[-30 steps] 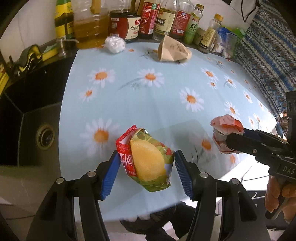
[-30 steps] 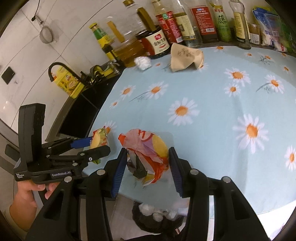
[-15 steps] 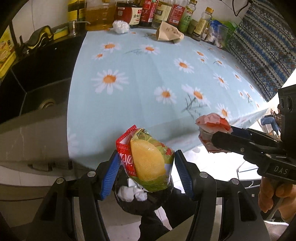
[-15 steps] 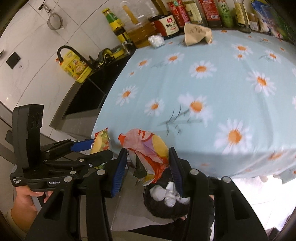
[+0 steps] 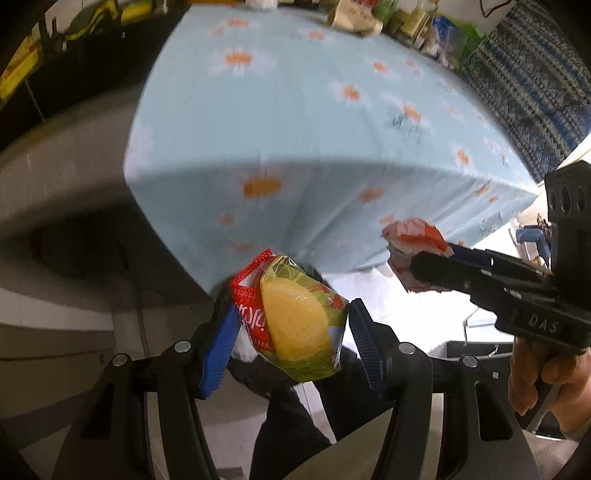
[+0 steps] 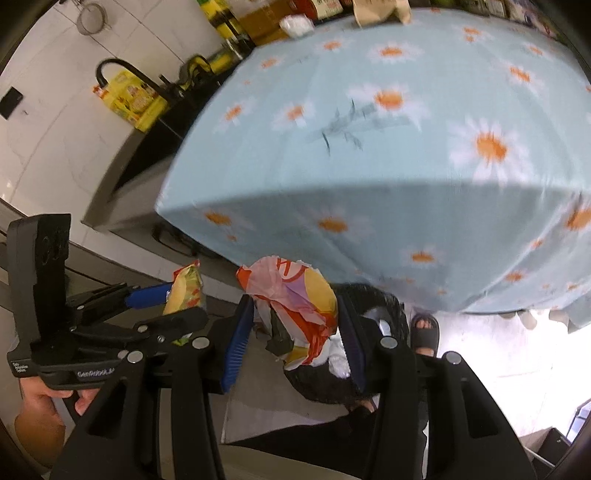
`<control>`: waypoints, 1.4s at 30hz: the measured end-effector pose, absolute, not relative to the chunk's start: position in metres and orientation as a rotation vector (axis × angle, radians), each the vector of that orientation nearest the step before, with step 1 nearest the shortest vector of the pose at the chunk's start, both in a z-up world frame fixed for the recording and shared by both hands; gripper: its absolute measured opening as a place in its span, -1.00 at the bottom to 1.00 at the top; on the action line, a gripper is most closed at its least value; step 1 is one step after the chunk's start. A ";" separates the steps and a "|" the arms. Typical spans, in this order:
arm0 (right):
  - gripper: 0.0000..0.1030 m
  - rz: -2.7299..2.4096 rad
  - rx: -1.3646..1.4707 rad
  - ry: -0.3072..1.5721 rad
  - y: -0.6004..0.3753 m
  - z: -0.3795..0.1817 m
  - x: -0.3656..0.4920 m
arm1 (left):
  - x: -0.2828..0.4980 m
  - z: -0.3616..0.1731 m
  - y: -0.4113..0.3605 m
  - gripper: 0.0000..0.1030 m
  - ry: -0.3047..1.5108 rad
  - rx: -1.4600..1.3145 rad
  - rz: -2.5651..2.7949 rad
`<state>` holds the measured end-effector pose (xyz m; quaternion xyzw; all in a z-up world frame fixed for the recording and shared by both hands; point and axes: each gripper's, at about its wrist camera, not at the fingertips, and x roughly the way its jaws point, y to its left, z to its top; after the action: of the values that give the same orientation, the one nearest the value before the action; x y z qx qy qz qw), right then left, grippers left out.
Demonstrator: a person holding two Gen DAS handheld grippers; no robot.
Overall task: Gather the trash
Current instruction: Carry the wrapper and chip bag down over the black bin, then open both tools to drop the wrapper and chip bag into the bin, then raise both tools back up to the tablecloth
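My left gripper [image 5: 291, 339] is shut on a green and yellow snack bag [image 5: 295, 325] with a red edge, held off the table's front edge. It also shows in the right wrist view [image 6: 186, 288]. My right gripper [image 6: 293, 325] is shut on a crumpled orange, pink and yellow wrapper [image 6: 295, 306], seen in the left wrist view [image 5: 413, 240] too. Under both sits a black trash bin [image 6: 332, 376] with white crumpled trash inside, partly hidden by the held items.
The table with a light blue daisy cloth [image 6: 388, 129] fills the upper view. At its far side lie a brown paper bag [image 6: 380, 11] and a white wad [image 6: 295, 26], before bottles. A dark sink [image 6: 173, 122] is left. A sandalled foot [image 6: 424, 332] stands by the bin.
Both grippers have pulled back off the table and lowered with their trash. The table edge now sits above them and the bin lies right beneath.
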<state>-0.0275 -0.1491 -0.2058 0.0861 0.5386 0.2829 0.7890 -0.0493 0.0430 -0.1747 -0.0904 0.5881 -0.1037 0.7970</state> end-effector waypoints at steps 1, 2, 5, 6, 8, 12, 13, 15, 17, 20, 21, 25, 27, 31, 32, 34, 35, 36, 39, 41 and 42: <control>-0.08 0.606 0.182 1.173 -0.148 -0.211 -0.028 | -0.052 -0.181 0.043 0.13 1.277 -0.199 -0.223; -0.08 0.600 0.179 1.193 -0.149 -0.219 -0.029 | -0.055 -0.190 0.044 0.13 1.296 -0.209 -0.223; -0.08 0.587 0.176 1.236 -0.147 -0.236 -0.030 | -0.062 -0.209 0.045 0.13 1.335 -0.234 -0.216; -0.09 0.584 0.175 1.253 -0.146 -0.243 -0.029 | -0.063 -0.217 0.045 0.13 1.350 -0.242 -0.216; -0.08 0.577 0.171 1.276 -0.144 -0.252 -0.028 | -0.067 -0.232 0.044 0.13 1.379 -0.250 -0.213; -0.08 0.565 0.174 1.333 -0.139 -0.274 -0.028 | -0.072 -0.257 0.045 0.13 1.421 -0.282 -0.206; -0.08 0.562 0.176 1.346 -0.137 -0.278 -0.027 | -0.073 -0.266 0.046 0.13 1.434 -0.298 -0.200; -0.08 0.562 0.188 1.375 -0.136 -0.287 -0.026 | -0.076 -0.277 0.047 0.13 1.453 -0.335 -0.193; -0.08 0.562 0.194 1.386 -0.134 -0.291 -0.025 | -0.080 -0.289 0.048 0.13 1.466 -0.352 -0.185; -0.08 0.568 0.196 1.397 -0.132 -0.296 -0.025 | -0.086 -0.308 0.048 0.13 1.493 -0.377 -0.166; -0.08 0.570 0.197 1.400 -0.130 -0.297 -0.025 | -0.087 -0.311 0.047 0.14 1.498 -0.383 -0.163; -0.05 0.588 0.198 1.398 -0.124 -0.299 -0.021 | -0.087 -0.319 0.047 0.15 1.504 -0.406 -0.153; -0.05 0.598 0.195 1.398 -0.122 -0.300 -0.020 | -0.086 -0.321 0.045 0.15 1.506 -0.407 -0.143; -0.04 0.620 0.203 1.393 -0.119 -0.297 -0.016 | -0.082 -0.322 0.043 0.14 1.502 -0.408 -0.142; 0.02 0.625 0.214 1.388 -0.119 -0.295 -0.016 | -0.081 -0.321 0.043 0.15 1.505 -0.408 -0.140; 0.09 0.621 0.226 1.377 -0.121 -0.291 -0.016 | -0.080 -0.322 0.043 0.31 1.511 -0.411 -0.136; 0.09 0.622 0.228 1.376 -0.122 -0.291 -0.015 | -0.079 -0.322 0.044 0.32 1.509 -0.419 -0.136; 0.09 0.621 0.232 1.376 -0.122 -0.290 -0.015 | -0.079 -0.323 0.045 0.32 1.512 -0.419 -0.133; 0.09 0.611 0.241 1.376 -0.125 -0.289 -0.015 | -0.077 -0.324 0.045 0.32 1.519 -0.410 -0.129; 0.09 0.604 0.245 1.373 -0.128 -0.288 -0.015 | -0.077 -0.323 0.045 0.32 1.519 -0.408 -0.131; 0.09 0.601 0.246 1.371 -0.130 -0.287 -0.015 | -0.077 -0.322 0.044 0.32 1.518 -0.405 -0.132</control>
<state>-0.0151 -0.1298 -0.2871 0.1116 0.6217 0.2726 0.7258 -0.0769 0.0443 -0.3221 -0.1824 0.6826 -0.0596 0.7052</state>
